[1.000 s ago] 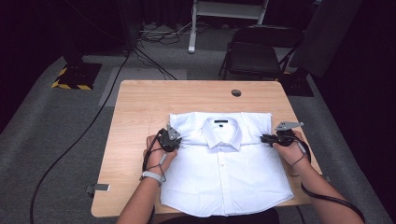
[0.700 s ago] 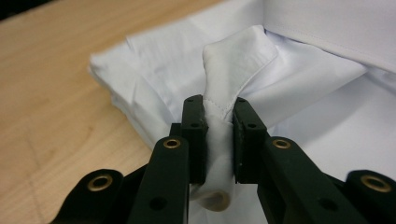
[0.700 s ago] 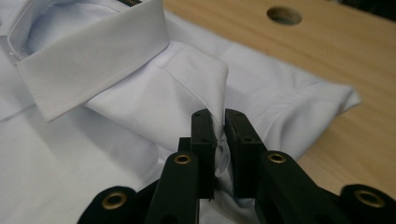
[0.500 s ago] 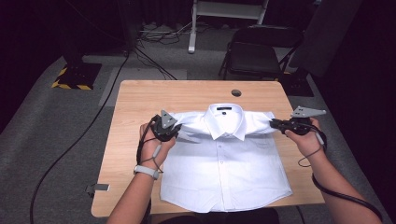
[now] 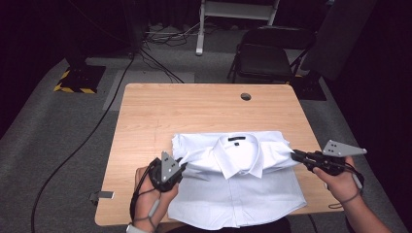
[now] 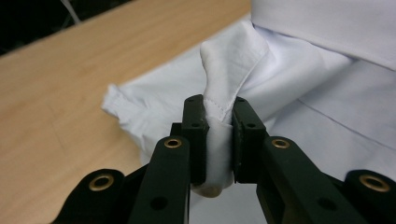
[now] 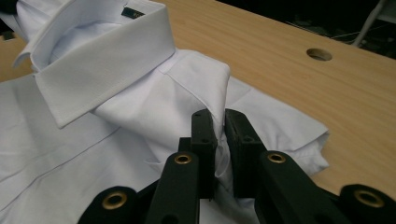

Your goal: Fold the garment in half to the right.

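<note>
High view first: a white shirt (image 5: 238, 189) lies on the near half of the wooden table (image 5: 194, 111), collar (image 5: 239, 150) facing away from the person, and each shoulder is pinched up off the board; the left gripper (image 5: 171, 171) has the shirt's left-hand shoulder, the right gripper (image 5: 297, 156) the opposite one, so the cloth between them rises into a ridge under the collar. Left gripper view shows its jaws clamped on a bunched fold of white fabric (image 6: 219, 116), a stitched edge standing up above the pads; right gripper view shows the same on that side, jaws closed on a fold (image 7: 219, 126) just below the collar (image 7: 93, 74), with a doubled-over layer of shirt lying beyond them toward the bare wood.

Room to move: the far half of the table is bare wood apart from a round cable hole (image 5: 246, 96); the shirt's hem hangs at the near edge, and the right gripper sits near the table's right edge; a dark chair (image 5: 265, 56) stands beyond the far side.

Hard to tell: the hem is cut off at the bottom of the high view, and the sleeves are tucked out of sight beneath the body.
</note>
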The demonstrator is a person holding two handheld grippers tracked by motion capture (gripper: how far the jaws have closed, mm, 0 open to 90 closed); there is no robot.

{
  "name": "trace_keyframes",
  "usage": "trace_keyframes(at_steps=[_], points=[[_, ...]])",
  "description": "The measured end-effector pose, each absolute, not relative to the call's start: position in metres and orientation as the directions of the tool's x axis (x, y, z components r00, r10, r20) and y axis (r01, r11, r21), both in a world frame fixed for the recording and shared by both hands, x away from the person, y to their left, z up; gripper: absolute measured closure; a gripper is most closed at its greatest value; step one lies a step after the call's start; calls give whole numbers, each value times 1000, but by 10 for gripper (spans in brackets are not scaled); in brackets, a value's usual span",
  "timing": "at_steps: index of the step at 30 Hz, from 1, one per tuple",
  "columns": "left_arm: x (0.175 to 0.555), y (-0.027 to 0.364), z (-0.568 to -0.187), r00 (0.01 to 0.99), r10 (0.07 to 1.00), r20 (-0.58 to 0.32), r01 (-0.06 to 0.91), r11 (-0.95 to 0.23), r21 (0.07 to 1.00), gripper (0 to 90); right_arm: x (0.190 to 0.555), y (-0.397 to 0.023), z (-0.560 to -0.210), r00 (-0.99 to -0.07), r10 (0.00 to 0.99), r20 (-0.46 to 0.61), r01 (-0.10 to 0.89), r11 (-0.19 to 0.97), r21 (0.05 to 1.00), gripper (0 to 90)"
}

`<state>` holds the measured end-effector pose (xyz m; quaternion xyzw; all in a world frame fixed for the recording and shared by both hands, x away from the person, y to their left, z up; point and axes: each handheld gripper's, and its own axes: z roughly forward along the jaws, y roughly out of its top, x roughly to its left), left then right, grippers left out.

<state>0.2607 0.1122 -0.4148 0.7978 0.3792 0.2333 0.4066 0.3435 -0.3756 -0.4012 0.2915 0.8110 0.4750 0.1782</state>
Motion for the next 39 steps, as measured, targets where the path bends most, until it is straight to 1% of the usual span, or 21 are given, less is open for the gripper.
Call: trace_keyframes(at_steps=[1, 2, 3, 4, 5, 6, 7, 8, 9, 11, 14, 16, 19, 21, 23, 24, 28, 39], points=[[247, 113, -420, 636, 771, 26, 434, -385, 815, 769, 334, -379, -403, -775, 633, 0, 307, 375, 875, 823], [234, 116, -424, 668, 743, -44, 474, -379, 795, 716, 324, -384, -407, -787, 616, 14, 313, 379, 871, 800], [220, 120, -428, 680, 722, -128, 508, -338, 792, 633, 315, -389, -411, -802, 595, 53, 340, 382, 859, 722], [210, 127, -429, 678, 706, -203, 520, -266, 812, 580, 307, -395, -416, -812, 575, 102, 369, 370, 853, 632], [203, 132, -428, 668, 698, -257, 518, -189, 834, 490, 300, -401, -419, -811, 565, 151, 390, 331, 859, 512], [200, 137, -426, 662, 699, -271, 501, -144, 854, 404, 296, -407, -421, -794, 567, 219, 429, 270, 862, 371], [200, 138, -425, 652, 713, -260, 484, -126, 866, 393, 295, -411, -422, -774, 574, 267, 456, 214, 864, 321], [204, 138, -426, 636, 737, -226, 469, -137, 873, 383, 296, -413, -422, -763, 592, 259, 444, 189, 876, 318], [209, 137, -428, 622, 762, -182, 459, -166, 873, 367, 298, -412, -422, -755, 614, 230, 429, 197, 881, 302], [222, 129, -435, 608, 787, -108, 452, -231, 862, 371, 305, -404, -424, -756, 625, 197, 416, 226, 881, 284], [241, 115, -451, 613, 786, -72, 466, -287, 837, 369, 314, -385, -435, -775, 610, 165, 413, 291, 863, 279], [251, 104, -463, 626, 779, -27, 469, -348, 812, 369, 322, -376, -446, -785, 603, 142, 411, 336, 847, 279], [260, 91, -480, 649, 761, 8, 480, -418, 771, 368, 333, -365, -465, -788, 601, 134, 433, 386, 815, 281], [265, 87, -490, 653, 756, 31, 497, -460, 736, 371, 339, -359, -480, -795, 595, 120, 447, 440, 779, 280], [270, 86, -499, 649, 759, 45, 517, -484, 706, 383, 342, -354, -492, -802, 589, 98, 454, 495, 741, 277], [272, 87, -501, 643, 765, 26, 522, -463, 716, 384, 343, -352, -496, -803, 590, 82, 455, 519, 724, 272], [283, 89, -503, 636, 771, 23, 519, -450, 727, 409, 347, -349, -500, -809, 587, 9, 420, 567, 709, 271], [328, 77, -504, 641, 767, 21, 506, -443, 740, 421, 379, -365, -501, -774, 633, 4, 445, 538, 716, 272]])
